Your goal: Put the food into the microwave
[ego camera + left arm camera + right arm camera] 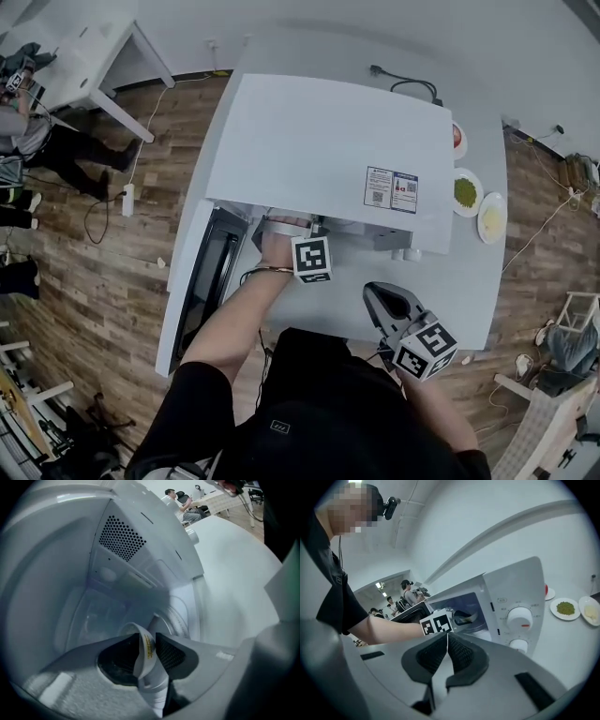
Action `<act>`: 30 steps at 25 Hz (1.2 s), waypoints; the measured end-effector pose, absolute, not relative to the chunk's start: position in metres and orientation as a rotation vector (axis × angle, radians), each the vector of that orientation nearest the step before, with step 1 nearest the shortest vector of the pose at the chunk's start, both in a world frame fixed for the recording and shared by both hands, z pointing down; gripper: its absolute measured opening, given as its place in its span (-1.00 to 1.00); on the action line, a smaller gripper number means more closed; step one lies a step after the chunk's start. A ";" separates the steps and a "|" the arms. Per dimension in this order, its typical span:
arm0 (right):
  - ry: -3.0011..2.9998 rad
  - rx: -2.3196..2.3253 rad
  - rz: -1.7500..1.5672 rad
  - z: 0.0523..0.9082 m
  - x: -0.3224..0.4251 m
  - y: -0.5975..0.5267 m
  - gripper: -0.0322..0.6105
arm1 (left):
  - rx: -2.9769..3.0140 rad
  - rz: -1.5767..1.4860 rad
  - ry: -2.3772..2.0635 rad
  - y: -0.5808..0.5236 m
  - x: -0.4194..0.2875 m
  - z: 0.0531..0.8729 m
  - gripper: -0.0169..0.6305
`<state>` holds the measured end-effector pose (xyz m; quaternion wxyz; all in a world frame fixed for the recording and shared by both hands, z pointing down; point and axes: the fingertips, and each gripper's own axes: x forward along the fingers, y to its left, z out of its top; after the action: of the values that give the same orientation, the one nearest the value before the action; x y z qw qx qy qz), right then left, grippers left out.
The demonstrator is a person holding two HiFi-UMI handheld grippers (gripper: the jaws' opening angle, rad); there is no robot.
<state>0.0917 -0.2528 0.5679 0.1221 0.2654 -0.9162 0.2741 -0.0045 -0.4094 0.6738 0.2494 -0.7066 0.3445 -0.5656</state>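
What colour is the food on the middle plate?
Green food, clearest in the right gripper view.

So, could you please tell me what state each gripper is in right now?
Left gripper: shut on the rim of a white bowl, inside the microwave.
Right gripper: shut, empty.

In the head view, the microwave [328,159] roof hides the left gripper [149,645] tips. The dish [140,663] it clamps shows only its rim.
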 end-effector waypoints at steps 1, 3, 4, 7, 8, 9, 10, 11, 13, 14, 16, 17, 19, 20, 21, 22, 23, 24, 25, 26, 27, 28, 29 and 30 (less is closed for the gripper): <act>-2.673 0.799 0.812 0.566 0.098 -0.251 -0.85 | -1.926 -1.554 0.942 -0.410 -0.005 0.673 -0.60; -2.675 0.833 0.835 0.563 0.110 -0.245 -0.85 | -1.925 -1.560 0.961 -0.410 -0.006 0.669 -0.51; -2.675 0.848 0.842 0.561 0.116 -0.242 -0.85 | -1.925 -1.553 0.978 -0.409 -0.006 0.665 -0.39; -2.680 0.902 0.848 0.554 0.135 -0.238 -0.85 | -1.959 -1.540 1.046 -0.402 -0.006 0.657 -0.19; -2.686 0.920 0.847 0.550 0.140 -0.238 -0.85 | -1.978 -1.541 1.074 -0.398 -0.007 0.654 -0.18; -2.694 0.936 0.844 0.546 0.144 -0.238 -0.85 | -1.997 -1.540 1.102 -0.393 -0.009 0.650 -0.18; -2.705 0.946 0.838 0.541 0.147 -0.239 -0.85 | -2.012 -1.539 1.131 -0.386 -0.011 0.646 -0.18; -2.720 0.948 0.827 0.535 0.148 -0.239 -0.85 | -2.025 -1.538 1.159 -0.379 -0.013 0.642 -0.18; -2.757 0.932 0.797 0.524 0.149 -0.237 -0.85 | -2.047 -1.542 1.208 -0.360 -0.018 0.637 -0.18; -2.777 0.915 0.784 0.519 0.148 -0.235 -0.85 | -2.057 -1.550 1.224 -0.349 -0.020 0.635 -0.18; -2.815 0.871 0.775 0.513 0.146 -0.228 -0.85 | -2.076 -1.568 1.244 -0.326 -0.021 0.633 -0.18; -2.828 0.846 0.778 0.512 0.144 -0.223 -0.85 | -2.090 -1.569 1.258 -0.314 -0.020 0.631 -0.18; -2.839 0.787 0.793 0.513 0.142 -0.211 -0.85 | -2.137 -1.542 1.312 -0.289 -0.015 0.624 -0.18; -2.846 0.751 0.799 0.514 0.139 -0.205 -0.85 | -2.166 -1.519 1.347 -0.277 -0.012 0.619 -0.18; -2.853 0.711 0.803 0.516 0.136 -0.199 -0.85 | -2.197 -1.492 1.382 -0.265 -0.008 0.613 -0.18; -2.862 0.670 0.806 0.516 0.133 -0.193 -0.85 | -2.234 -1.462 1.416 -0.253 -0.004 0.607 -0.18; -2.870 0.631 0.807 0.516 0.130 -0.187 -0.85 | -2.278 -1.427 1.451 -0.240 0.001 0.601 -0.18; -2.879 0.595 0.805 0.516 0.127 -0.181 -0.85 | -2.333 -1.383 1.492 -0.226 0.007 0.594 -0.18; -2.886 0.562 0.802 0.516 0.123 -0.176 -0.85 | -2.398 -1.327 1.539 -0.213 0.013 0.587 -0.18; -2.891 0.533 0.799 0.516 0.121 -0.172 -0.85 | -2.468 -1.256 1.591 -0.201 0.019 0.579 -0.18; -2.894 0.507 0.795 0.516 0.118 -0.169 -0.85 | -2.541 -1.173 1.644 -0.190 0.026 0.571 -0.18; -2.896 0.485 0.792 0.516 0.115 -0.167 -0.85 | -2.618 -1.080 1.695 -0.180 0.032 0.563 -0.18; -2.899 0.467 0.787 0.515 0.112 -0.164 -0.85 | -2.695 -0.980 1.745 -0.170 0.037 0.556 -0.18; -2.904 0.452 0.778 0.513 0.108 -0.161 -0.85 | -2.773 -0.872 1.790 -0.160 0.040 0.548 -0.18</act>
<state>0.1083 -0.1613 0.5126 0.0506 0.1485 -0.9539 0.2557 0.0404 -0.1602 0.5484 -0.1356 -0.8047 0.5195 -0.2532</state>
